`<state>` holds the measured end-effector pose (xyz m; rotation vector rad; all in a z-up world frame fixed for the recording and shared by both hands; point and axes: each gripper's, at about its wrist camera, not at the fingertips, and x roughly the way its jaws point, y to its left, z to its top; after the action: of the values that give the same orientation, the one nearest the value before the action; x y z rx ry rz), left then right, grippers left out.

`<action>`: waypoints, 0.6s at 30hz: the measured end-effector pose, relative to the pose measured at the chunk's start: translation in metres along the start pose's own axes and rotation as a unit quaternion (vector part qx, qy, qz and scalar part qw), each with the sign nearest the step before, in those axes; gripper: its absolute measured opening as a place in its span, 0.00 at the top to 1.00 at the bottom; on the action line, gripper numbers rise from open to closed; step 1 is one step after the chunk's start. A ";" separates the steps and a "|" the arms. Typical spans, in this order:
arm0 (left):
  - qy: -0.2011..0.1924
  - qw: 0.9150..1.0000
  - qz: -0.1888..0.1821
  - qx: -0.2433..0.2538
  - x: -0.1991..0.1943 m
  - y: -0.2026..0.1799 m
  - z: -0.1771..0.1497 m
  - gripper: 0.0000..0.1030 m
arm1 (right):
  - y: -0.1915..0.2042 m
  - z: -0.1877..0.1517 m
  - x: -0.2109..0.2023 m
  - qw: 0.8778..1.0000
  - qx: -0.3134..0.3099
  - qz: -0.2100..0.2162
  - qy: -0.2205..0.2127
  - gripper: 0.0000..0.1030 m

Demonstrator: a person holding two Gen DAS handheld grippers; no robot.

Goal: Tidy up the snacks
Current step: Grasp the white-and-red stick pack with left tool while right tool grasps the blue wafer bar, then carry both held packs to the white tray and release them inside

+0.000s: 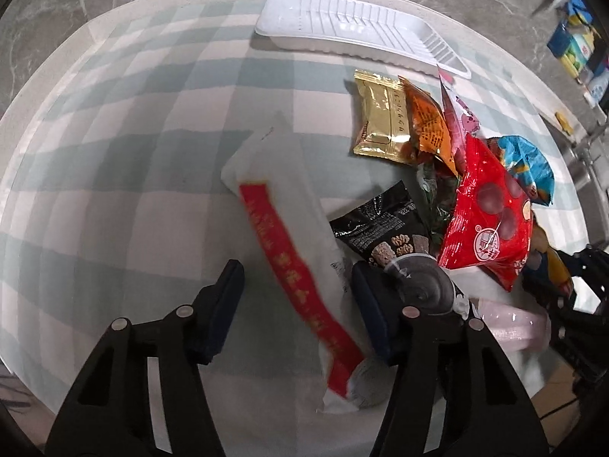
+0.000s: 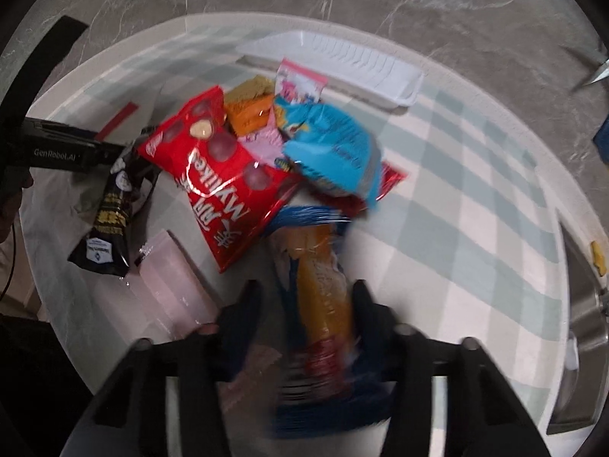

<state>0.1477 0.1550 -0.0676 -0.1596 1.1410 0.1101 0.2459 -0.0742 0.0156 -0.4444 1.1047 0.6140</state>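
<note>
**A:** What is on the table?

**B:** A round table [image 1: 114,122] with a pale checked cloth. At its far side lies a white ribbed tray [image 1: 354,34], with nothing visible in it. The snacks are nearer, piled right of centre and well apart from the tray: a gold packet [image 1: 380,122], an orange packet [image 1: 428,122], a large red bag [image 1: 483,213], a blue bag [image 1: 529,167] and a black packet [image 1: 384,228].

**B:** One more stands out — a long white pack [image 1: 281,205] with a red stripe, lying lengthwise toward the left gripper [image 1: 297,285].

**A:** What are the grippers doing?

**B:** The left gripper's jaws are spread wide, one on each side of the white pack's near end. Neither pad seems to press it, so I judge this is a line-up for a grasp. The right gripper [image 2: 304,301] also has its jaws apart, straddling a blurred yellow-and-blue pack [image 2: 323,289]. Whether the pads touch it I cannot tell — that part is smeared.

**A:** Why start with those two?

**B:** Probably because each lies at the pile's near edge, pointing toward a gripper, so it can be taken without disturbing the rest.

**A:** How far along is the tidying?

**B:** Early, I judge — every snack lies outside the tray, which looks like the place meant for them.
</note>
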 end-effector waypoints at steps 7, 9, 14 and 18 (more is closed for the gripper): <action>0.002 1.000 -0.002 0.030 0.005 -0.005 0.009 0.75 | -0.016 0.000 0.001 0.997 0.055 0.059 0.000 0.71; 0.007 0.999 -0.027 0.016 0.005 0.000 0.012 0.81 | -0.024 -0.001 0.001 0.993 0.086 0.087 -0.002 0.72; 0.016 0.993 -0.107 -0.054 0.007 0.024 0.015 0.83 | -0.042 -0.010 -0.001 0.975 0.165 0.148 -0.009 0.72; 0.022 0.989 -0.126 -0.073 0.009 0.031 0.017 0.83 | -0.057 -0.018 -0.003 0.952 0.228 0.204 -0.022 0.72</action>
<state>0.1611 0.1887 -0.0712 -0.4358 1.1469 -0.0357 0.2701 -0.1294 0.0131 0.2044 1.2618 0.6968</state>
